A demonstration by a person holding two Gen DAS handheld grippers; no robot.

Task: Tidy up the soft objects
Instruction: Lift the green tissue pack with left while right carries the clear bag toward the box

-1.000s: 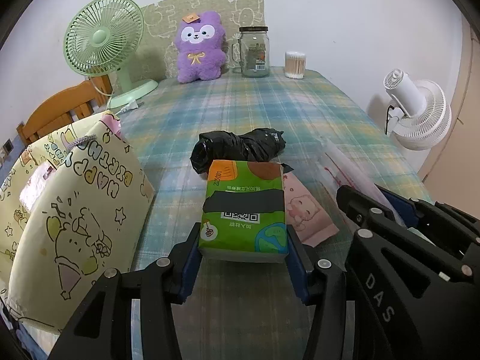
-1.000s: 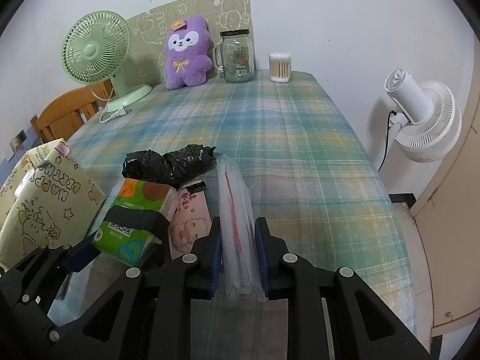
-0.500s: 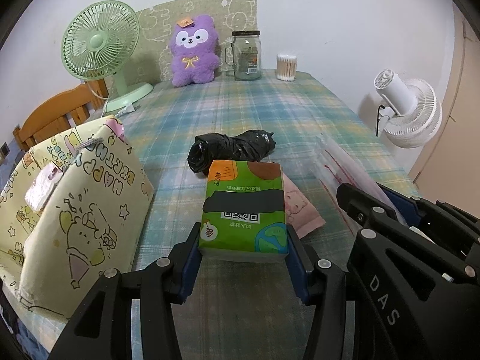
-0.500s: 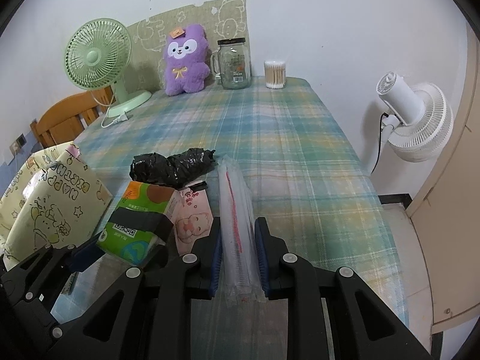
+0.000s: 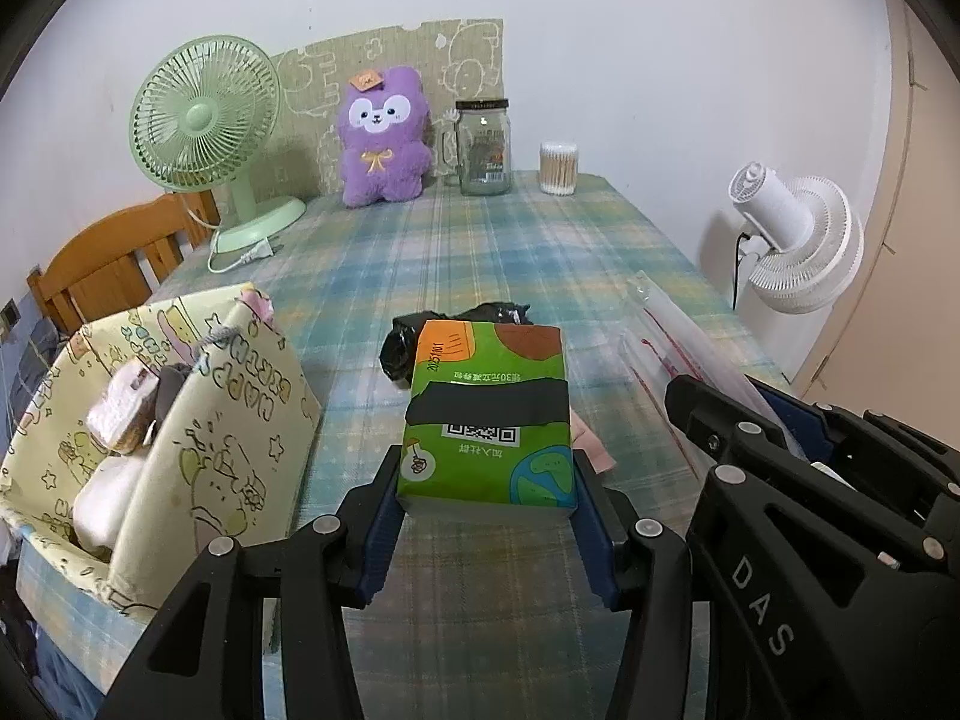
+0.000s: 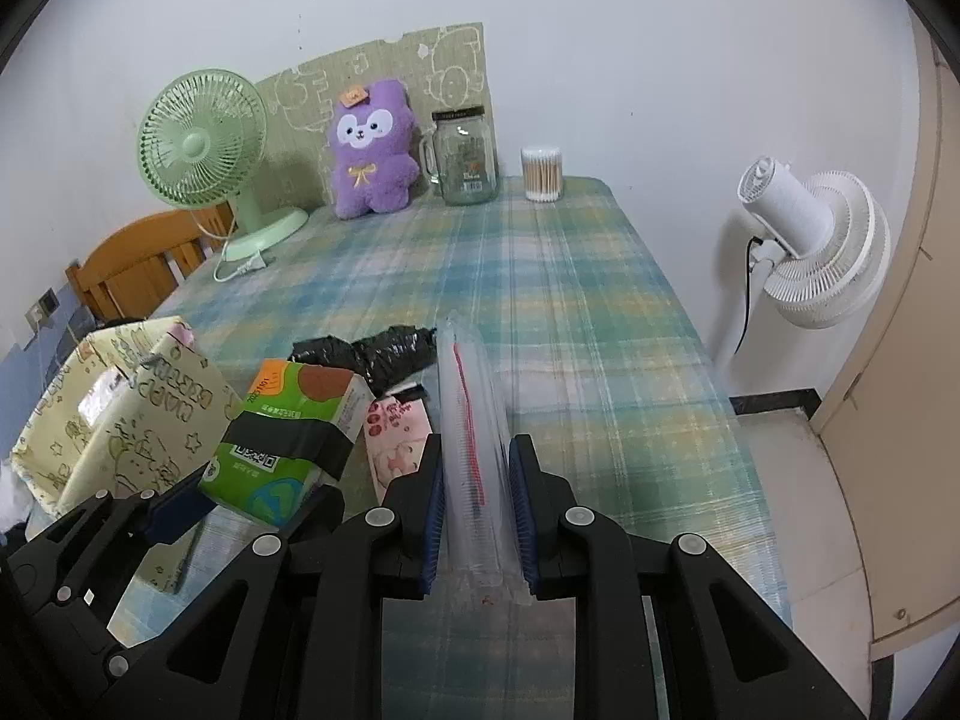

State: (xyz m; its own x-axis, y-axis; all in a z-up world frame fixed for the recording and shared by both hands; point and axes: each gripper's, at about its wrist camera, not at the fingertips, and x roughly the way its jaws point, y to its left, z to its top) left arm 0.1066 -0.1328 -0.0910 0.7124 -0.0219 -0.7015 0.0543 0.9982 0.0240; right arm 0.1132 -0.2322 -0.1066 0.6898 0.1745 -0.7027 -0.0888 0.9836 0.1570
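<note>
The left tongs [image 5: 486, 516] grasp a green soft tissue pack [image 5: 489, 414] printed "2025101" with a QR code, above the table's near edge. The right tongs [image 6: 477, 516], marked "DAS", are clenched on a clear plastic sleeve with red line [image 6: 474, 450]. A cream "HAPPY BIRTHDAY" fabric bag [image 5: 198, 420] at the near left corner holds pale soft bundles. A glass jar [image 5: 483, 147] and cotton-swab tub [image 5: 558, 168] stand at the far edge.

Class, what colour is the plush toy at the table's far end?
Purple plush toy, clearest in the left wrist view.
</note>
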